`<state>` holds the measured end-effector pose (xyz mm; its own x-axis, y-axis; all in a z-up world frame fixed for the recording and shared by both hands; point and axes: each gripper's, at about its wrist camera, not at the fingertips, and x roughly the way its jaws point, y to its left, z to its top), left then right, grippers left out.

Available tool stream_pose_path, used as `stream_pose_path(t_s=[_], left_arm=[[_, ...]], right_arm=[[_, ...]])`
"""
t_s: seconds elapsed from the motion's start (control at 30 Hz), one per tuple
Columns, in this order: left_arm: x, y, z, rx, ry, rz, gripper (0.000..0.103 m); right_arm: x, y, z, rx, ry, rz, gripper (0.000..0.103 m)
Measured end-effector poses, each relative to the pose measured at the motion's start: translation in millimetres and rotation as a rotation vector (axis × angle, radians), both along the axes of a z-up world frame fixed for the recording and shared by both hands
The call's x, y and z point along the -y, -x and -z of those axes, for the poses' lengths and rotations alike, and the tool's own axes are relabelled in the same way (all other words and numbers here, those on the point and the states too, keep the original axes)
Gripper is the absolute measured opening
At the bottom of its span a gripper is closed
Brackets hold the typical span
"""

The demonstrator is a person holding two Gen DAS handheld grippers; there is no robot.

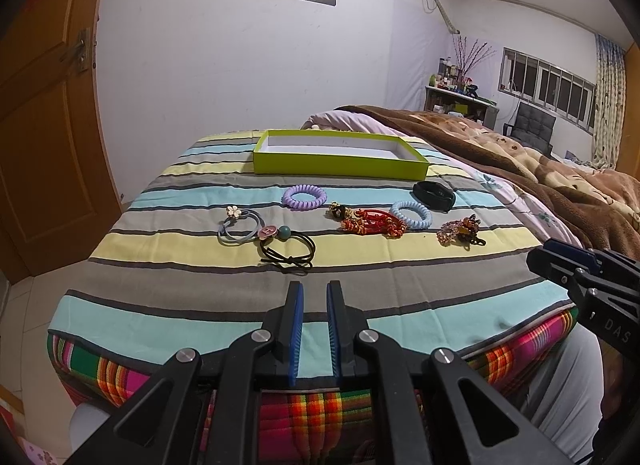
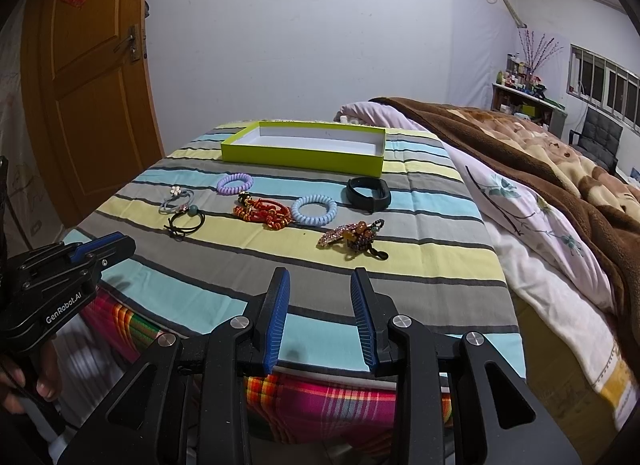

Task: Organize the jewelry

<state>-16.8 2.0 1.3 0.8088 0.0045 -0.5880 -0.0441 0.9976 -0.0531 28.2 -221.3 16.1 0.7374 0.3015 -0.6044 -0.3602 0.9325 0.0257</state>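
Left wrist view
- Left claw (image 1: pixel 315 293): jaws a narrow gap apart, nothing between them, held over the near edge of the striped bed cover (image 1: pixel 160 305).
- Right claw (image 1: pixel 560 255): seen side-on at the right edge; whether it stands open I cannot tell from here.
- Green box (image 1: pixel 340 167): open, white inside, at the far end of the cover.
- Jewelry: purple coil hair tie (image 1: pixel 304 197), flower hair ties (image 1: pixel 240 225), black bead hair tie (image 1: pixel 288 249), red knotted cord (image 1: pixel 372 223), blue coil hair tie (image 1: pixel 411 215), black band (image 1: pixel 434 195), beaded clip (image 1: pixel 460 231), all lying between box and claw.

Right wrist view
- Right claw (image 2: pixel 320 285): jaws wide apart and empty, just short of the beaded clip (image 2: pixel 352 237).
- Left claw (image 2: pixel 108 245): at the left, a hand (image 2: pixel 24 389) on its grip.
- Green box (image 2: pixel 304 153): beyond the jewelry, touching none of it.
- Brown blanket (image 2: pixel 560 153): heaped on the right.
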Motion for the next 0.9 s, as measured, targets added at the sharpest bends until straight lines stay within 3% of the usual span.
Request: stream_pose_path(t_s=[0.9], left_arm=[[-9,-16,6,-0.032,0.033,-0.01,0.011]], right_arm=[[-2,-8,1,-0.006,-0.001,-0.004,0.032]])
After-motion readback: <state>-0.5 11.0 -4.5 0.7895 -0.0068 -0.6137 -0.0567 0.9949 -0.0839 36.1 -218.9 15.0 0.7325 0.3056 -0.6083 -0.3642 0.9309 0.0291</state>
